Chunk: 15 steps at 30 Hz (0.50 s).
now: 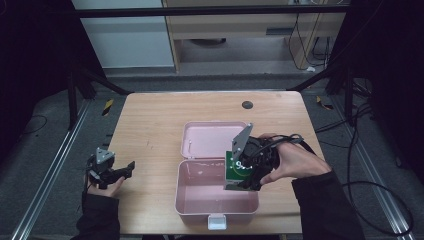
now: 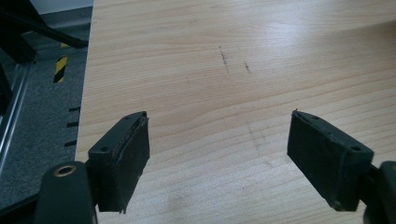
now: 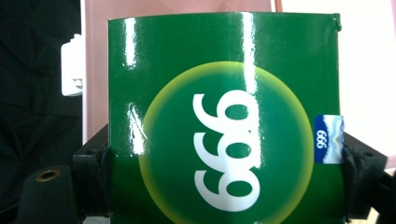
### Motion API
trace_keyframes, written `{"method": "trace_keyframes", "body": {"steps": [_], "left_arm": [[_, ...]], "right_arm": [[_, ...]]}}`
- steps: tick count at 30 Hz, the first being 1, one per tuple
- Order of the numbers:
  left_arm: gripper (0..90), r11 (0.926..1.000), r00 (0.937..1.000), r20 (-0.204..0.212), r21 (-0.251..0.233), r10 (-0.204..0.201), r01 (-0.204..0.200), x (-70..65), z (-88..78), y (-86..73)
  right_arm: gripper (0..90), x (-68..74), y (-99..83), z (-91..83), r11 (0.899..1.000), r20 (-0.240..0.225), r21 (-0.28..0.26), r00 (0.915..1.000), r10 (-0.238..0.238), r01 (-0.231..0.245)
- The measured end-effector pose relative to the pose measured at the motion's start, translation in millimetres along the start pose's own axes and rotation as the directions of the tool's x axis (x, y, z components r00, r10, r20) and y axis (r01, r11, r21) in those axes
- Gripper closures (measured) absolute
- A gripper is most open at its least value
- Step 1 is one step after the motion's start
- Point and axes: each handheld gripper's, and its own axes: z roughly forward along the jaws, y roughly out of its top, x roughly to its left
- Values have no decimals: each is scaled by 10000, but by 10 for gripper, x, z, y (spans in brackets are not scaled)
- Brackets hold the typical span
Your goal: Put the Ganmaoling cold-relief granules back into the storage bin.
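Observation:
A glossy green carton (image 3: 224, 70) with a yellow-ringed circle and white "999" sits between the jaws of my right gripper (image 3: 224, 158), which is shut on its two sides. From the high view, this gripper (image 1: 242, 184) holds the green carton (image 1: 234, 169) tilted over the right part of an open pink box (image 1: 200, 207), whose lid (image 1: 210, 140) lies back flat behind it. My left gripper (image 1: 131, 167) rests near the table's left edge. Its jaws (image 2: 219, 135) stand wide open over bare wood with nothing between them.
The wooden table (image 1: 150, 125) has a small dark round cap (image 1: 247, 104) near its far edge. The pink box's white latch (image 1: 217, 221) hangs over the front edge. The table's left edge (image 2: 86, 93) drops to grey floor with yellow-black tape (image 2: 60, 67).

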Motion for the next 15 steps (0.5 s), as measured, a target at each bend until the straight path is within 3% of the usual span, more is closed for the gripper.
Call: {"method": "trace_keyframes", "body": {"steps": [15], "left_arm": [[203,10000,10000,-20,-21,2,-2,4,-6,2]], "right_arm": [[161,4,-9,198,9998,-303,167,9995,-102,107]]}}
